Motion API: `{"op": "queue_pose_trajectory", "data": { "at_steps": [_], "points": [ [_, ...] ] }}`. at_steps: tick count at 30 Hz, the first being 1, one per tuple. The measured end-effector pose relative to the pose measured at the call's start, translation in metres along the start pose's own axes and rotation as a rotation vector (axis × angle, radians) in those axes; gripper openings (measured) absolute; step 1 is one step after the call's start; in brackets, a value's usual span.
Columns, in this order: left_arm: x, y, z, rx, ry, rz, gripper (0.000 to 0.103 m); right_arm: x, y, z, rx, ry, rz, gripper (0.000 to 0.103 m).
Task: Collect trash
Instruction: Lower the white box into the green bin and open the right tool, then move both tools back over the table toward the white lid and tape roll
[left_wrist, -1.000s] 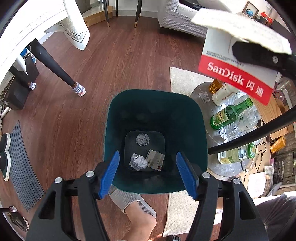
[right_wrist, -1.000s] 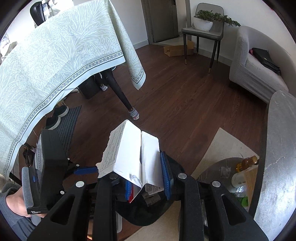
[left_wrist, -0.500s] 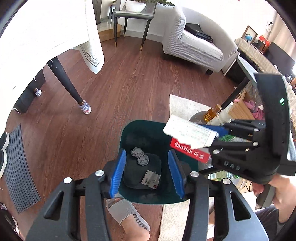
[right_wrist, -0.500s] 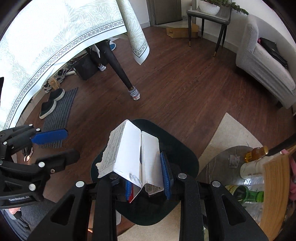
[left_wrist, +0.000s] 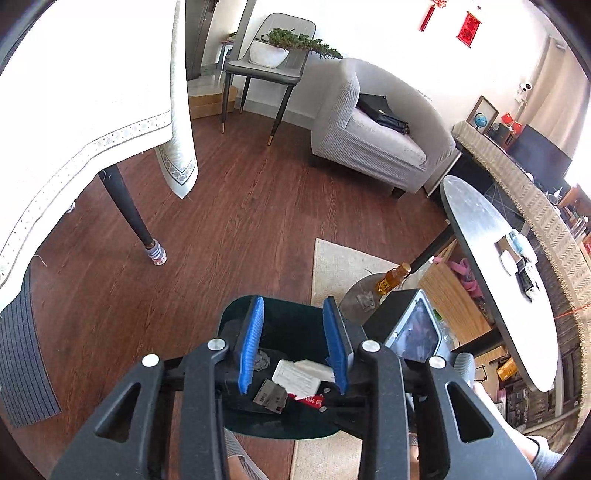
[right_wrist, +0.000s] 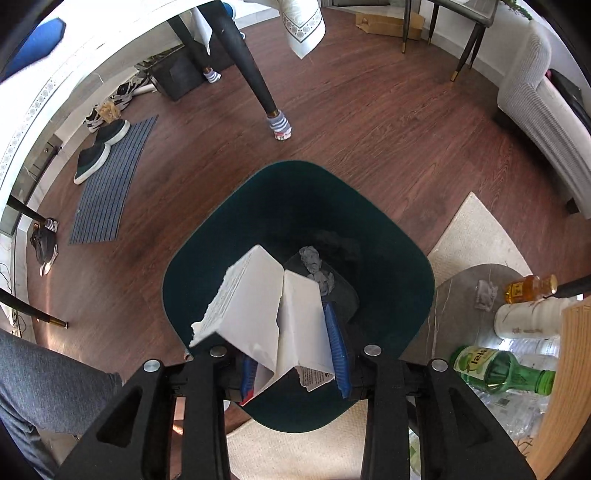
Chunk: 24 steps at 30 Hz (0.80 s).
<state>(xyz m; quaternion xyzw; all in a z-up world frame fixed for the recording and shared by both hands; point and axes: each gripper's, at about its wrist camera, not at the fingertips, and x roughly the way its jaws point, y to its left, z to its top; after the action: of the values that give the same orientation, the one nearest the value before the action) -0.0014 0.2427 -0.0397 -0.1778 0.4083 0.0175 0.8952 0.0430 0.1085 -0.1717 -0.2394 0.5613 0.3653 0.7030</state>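
Right claw (right_wrist: 293, 363) is clenched on a torn cardboard package (right_wrist: 266, 314) over the green bin (right_wrist: 406, 258); light, stiff-ish, best pinched at its fold. Left claw (left_wrist: 293, 345) hangs released, empty.

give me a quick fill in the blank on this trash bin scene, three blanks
The right gripper is shut on the torn white ___ packaging.
It hangs over the dark ___ plastic bin.
The left gripper holds ___ between its jaws.

Missing words: cardboard; green; nothing
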Motion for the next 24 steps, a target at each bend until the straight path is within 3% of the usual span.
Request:
{"op": "queue_pose_trajectory", "data": {
  "at_steps": [1,3,13,24],
  "points": [
    [-0.002,-0.002,0.002,-0.002,-0.007,-0.004,0.035,0.002,0.000,-0.001,0.001,0.007,-0.014,0.050],
    [-0.006,-0.003,0.006,-0.010,-0.021,-0.011,0.035,0.005,-0.001,-0.005,-0.008,0.023,-0.015,0.056],
    [-0.022,-0.014,0.024,-0.043,-0.091,-0.029,0.035,-0.010,-0.001,-0.018,-0.040,-0.001,-0.031,0.057],
    [-0.033,-0.037,0.038,-0.003,-0.168,0.027,0.035,-0.073,-0.006,-0.023,-0.030,-0.168,0.018,0.056]
  ]
}}
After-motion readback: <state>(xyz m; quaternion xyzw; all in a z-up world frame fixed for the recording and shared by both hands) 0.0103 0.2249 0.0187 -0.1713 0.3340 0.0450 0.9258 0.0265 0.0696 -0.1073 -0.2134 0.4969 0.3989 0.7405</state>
